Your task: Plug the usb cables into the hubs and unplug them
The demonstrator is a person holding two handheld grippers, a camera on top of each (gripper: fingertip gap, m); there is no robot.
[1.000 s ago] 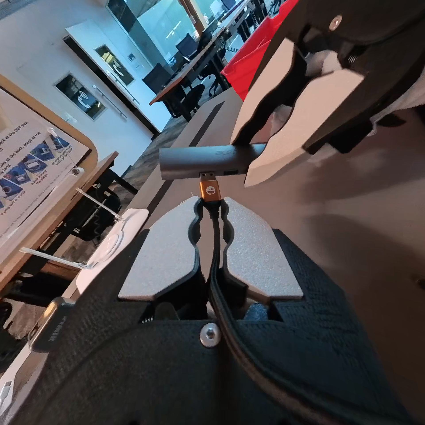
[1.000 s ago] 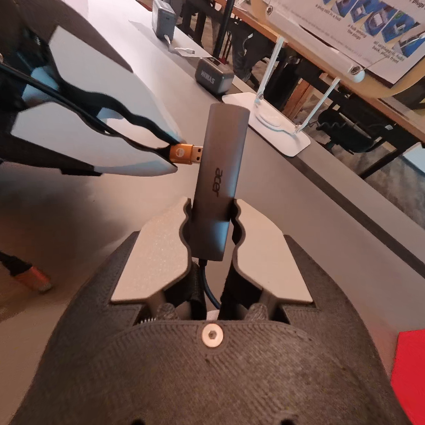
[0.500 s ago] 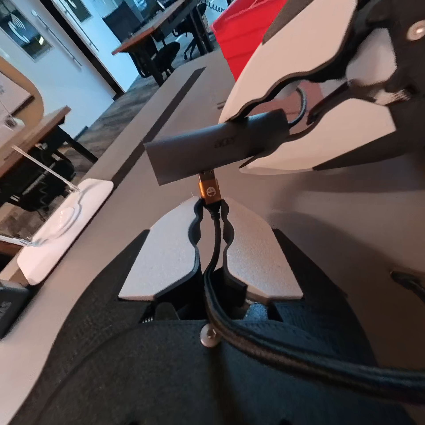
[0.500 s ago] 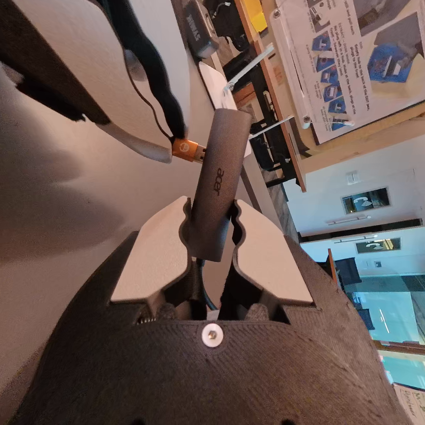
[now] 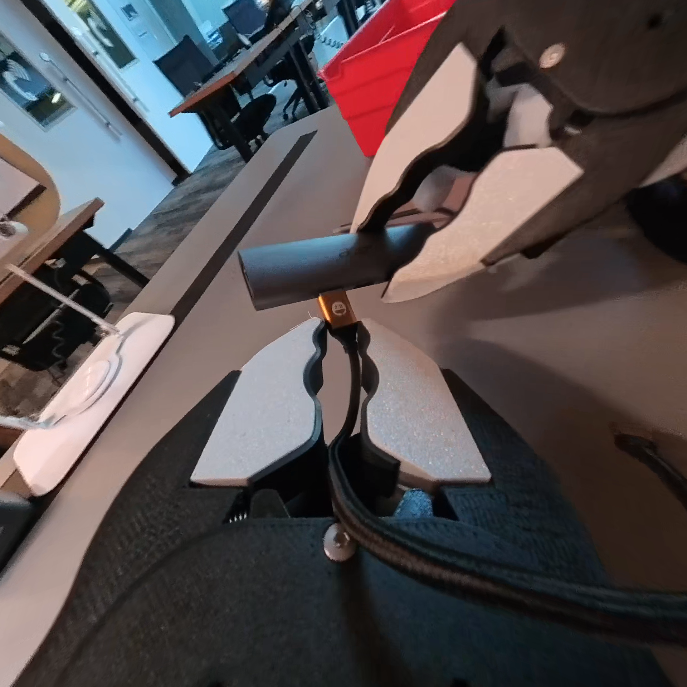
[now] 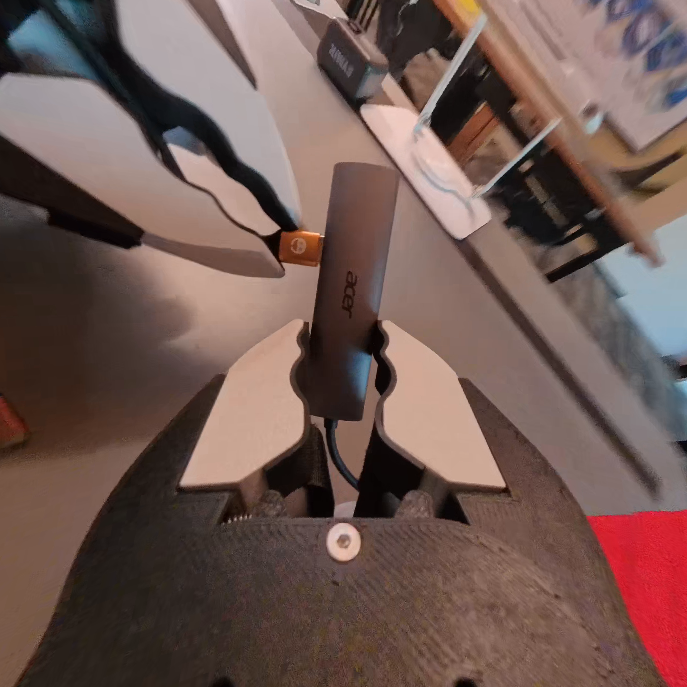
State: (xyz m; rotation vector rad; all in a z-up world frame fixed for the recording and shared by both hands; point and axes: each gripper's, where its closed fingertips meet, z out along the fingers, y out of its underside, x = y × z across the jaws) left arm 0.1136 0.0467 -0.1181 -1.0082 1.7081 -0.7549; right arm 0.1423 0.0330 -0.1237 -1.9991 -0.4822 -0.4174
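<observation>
A grey USB hub point(image 6: 353, 275) is held upright in my right gripper point(image 6: 344, 329), which is shut on its lower half; the hub's own cord runs back between the fingers. My left gripper point(image 5: 342, 329) is shut on the black braided USB cable point(image 5: 351, 386) just behind its orange plug point(image 5: 336, 310). The plug sits in a side port of the hub point(image 5: 316, 267) with no metal showing. In the right wrist view the left gripper point(image 6: 282, 241) comes in from the upper left with the plug point(image 6: 300, 248). In the left wrist view the right gripper point(image 5: 371, 260) holds the hub from the upper right.
Both grippers are above a grey table point(image 5: 557, 371). A red bin point(image 5: 371, 85) stands at the far end. A white stand base point(image 6: 427, 167) and a dark box point(image 6: 349, 67) sit by the table edge. Another orange-ended cable point(image 6: 11, 427) lies on the table. My two grippers' fingertips are within a few centimetres of each other.
The orange plug has gone further into the hub: its metal tip showed before and is now hidden. Both grippers have tilted and shifted while keeping their grips.
</observation>
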